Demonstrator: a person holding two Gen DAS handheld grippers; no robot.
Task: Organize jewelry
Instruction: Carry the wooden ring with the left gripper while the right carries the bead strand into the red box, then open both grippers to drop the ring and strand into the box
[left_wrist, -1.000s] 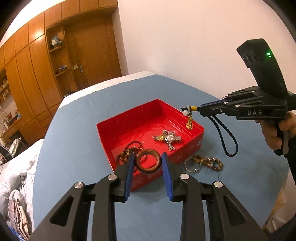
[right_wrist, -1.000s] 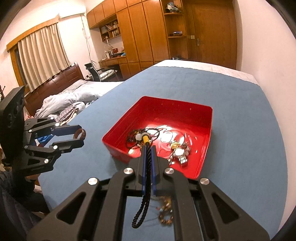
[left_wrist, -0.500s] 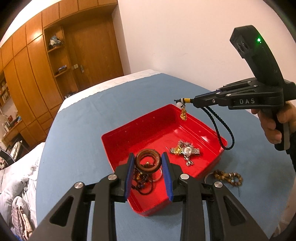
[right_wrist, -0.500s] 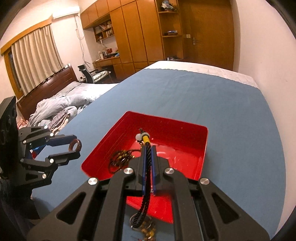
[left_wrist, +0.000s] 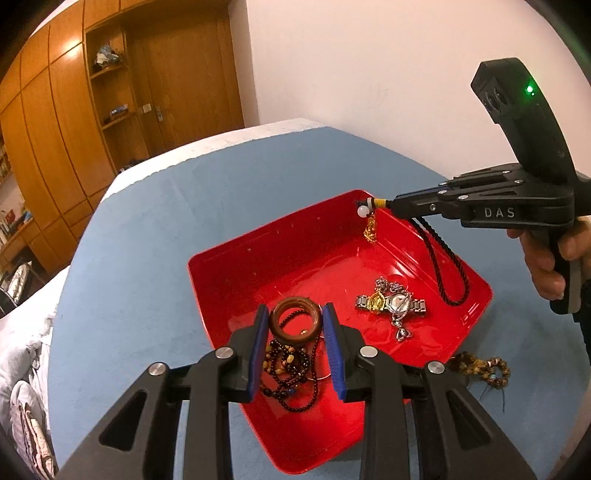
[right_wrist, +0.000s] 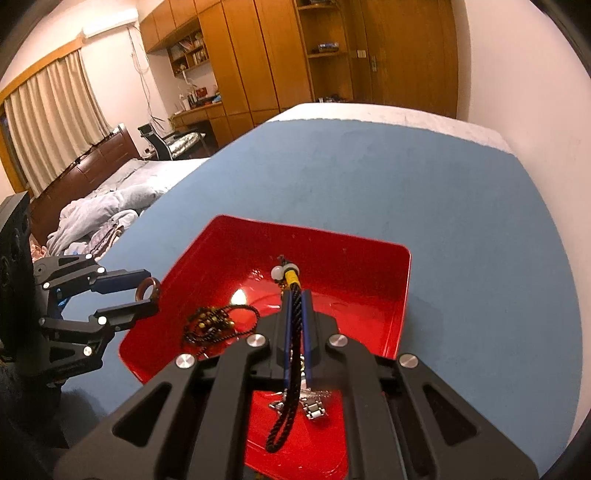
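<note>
1. the red tray (left_wrist: 236, 273) sits on the blue tablecloth (left_wrist: 147, 258) and serves as the landmark here; both grippers hover over it.
2. the left gripper (left_wrist: 295, 325) is clamped on a brown wooden ring (left_wrist: 295, 320), pinched between its blue pads (left_wrist: 258, 354) above the tray's near left part (the ring stands almost upright in the right wrist view (right_wrist: 147, 288)).
3. under that ring, on the tray floor, lies a dark beaded necklace (left_wrist: 291, 369) in a loose heap.
4. the right gripper (left_wrist: 391, 204) is closed on a black braided cord (left_wrist: 443, 266) above the tray's far corner; from its tip hang a white bead (left_wrist: 362, 211) and a small gold charm (left_wrist: 370, 230), neither touching the tray.
5. the cord's loop droops from the gripper down toward the tray's right side; whether it touches the floor cannot be told.
6. a silver and gold watch (left_wrist: 391, 302), tangled with a silver chain, lies on the tray floor right of the wooden ring.
7. outside the tray, just beside its right near wall, a brown bead bracelet (left_wrist: 484, 369) rests on the cloth.
8. beyond the tray stand a wooden wardrobe (left_wrist: 74, 129) and a white wall (left_wrist: 369, 74).
</note>
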